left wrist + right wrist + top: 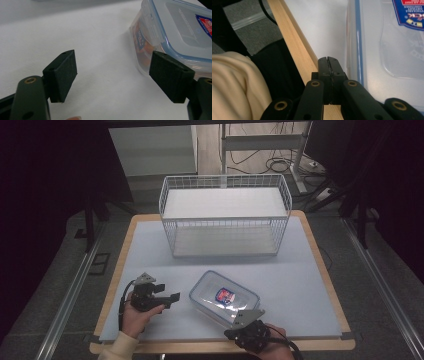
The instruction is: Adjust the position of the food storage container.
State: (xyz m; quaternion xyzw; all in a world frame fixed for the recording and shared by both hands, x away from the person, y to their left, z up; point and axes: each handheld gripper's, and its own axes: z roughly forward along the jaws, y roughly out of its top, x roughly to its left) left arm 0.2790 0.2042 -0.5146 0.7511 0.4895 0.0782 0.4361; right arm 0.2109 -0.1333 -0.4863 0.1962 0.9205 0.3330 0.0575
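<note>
Box (224, 297), clear with a blue-rimmed lid and a red and blue label, is seen lying at the near middle of the bench (305, 285), between the two grippers. The bench is covered by a pale sheet, and a wooden edge is left bare around it. A white wire basket (225, 215) is set at the far side, well apart from the box. Dark surroundings, grey floor, metal rails and cables are seen beyond.

The left gripper (172, 297) is held just left of the box, its fingers (62, 75) spread wide with nothing between them. The right gripper (327, 61) is kept beside the box's near edge, its fingers pressed together on nothing. The box's orange contents cannot be made out through the wall, and its label is cut off in both gripper views. A cream sleeve (234, 87) is partly seen.
</note>
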